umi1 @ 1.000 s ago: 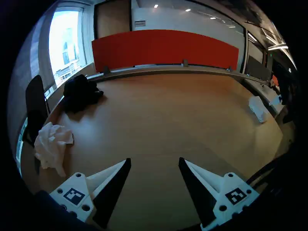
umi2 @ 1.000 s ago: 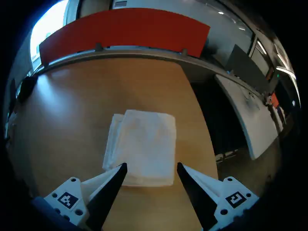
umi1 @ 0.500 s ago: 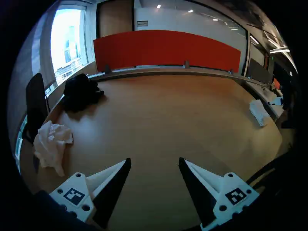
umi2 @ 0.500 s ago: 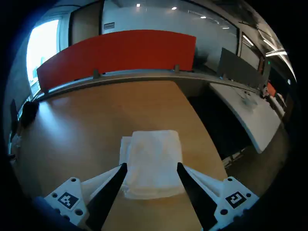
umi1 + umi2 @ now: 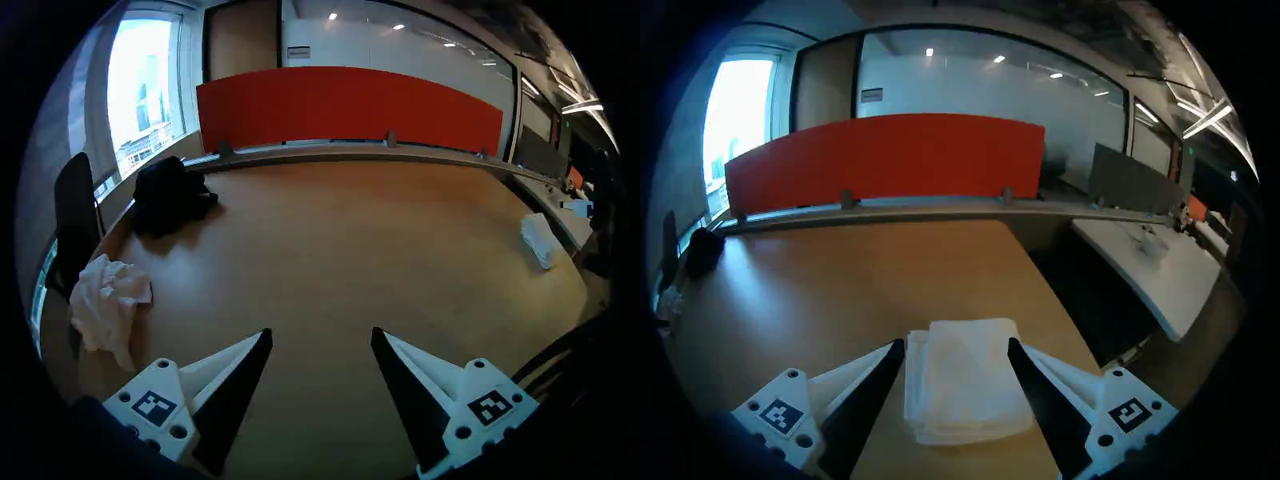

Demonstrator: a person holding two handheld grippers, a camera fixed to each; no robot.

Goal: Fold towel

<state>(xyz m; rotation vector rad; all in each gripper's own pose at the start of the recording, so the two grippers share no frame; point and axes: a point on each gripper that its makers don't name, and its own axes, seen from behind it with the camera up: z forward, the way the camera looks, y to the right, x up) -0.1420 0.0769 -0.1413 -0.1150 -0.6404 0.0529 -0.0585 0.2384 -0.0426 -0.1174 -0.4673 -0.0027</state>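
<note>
A folded white towel (image 5: 968, 380) lies flat on the wooden table (image 5: 840, 280) near its right edge, in the right gripper view. My right gripper (image 5: 954, 352) is open just above it, one finger on each side, touching nothing. The same folded towel (image 5: 540, 238) shows far off at the table's right edge in the left gripper view. A crumpled white towel (image 5: 104, 304) lies at the table's left edge in that view. My left gripper (image 5: 320, 340) is open above bare wood, holding nothing.
A black bag (image 5: 168, 196) sits at the table's far left corner. A red divider panel (image 5: 348, 104) runs along the back edge. A dark chair (image 5: 72, 208) stands beyond the left edge. A second, white desk (image 5: 1152, 272) lies across a gap to the right.
The right gripper's view has tilted up and drawn back, so the folded towel now sits lower and smaller between its fingers. The left gripper has barely shifted. Both stayed open.
</note>
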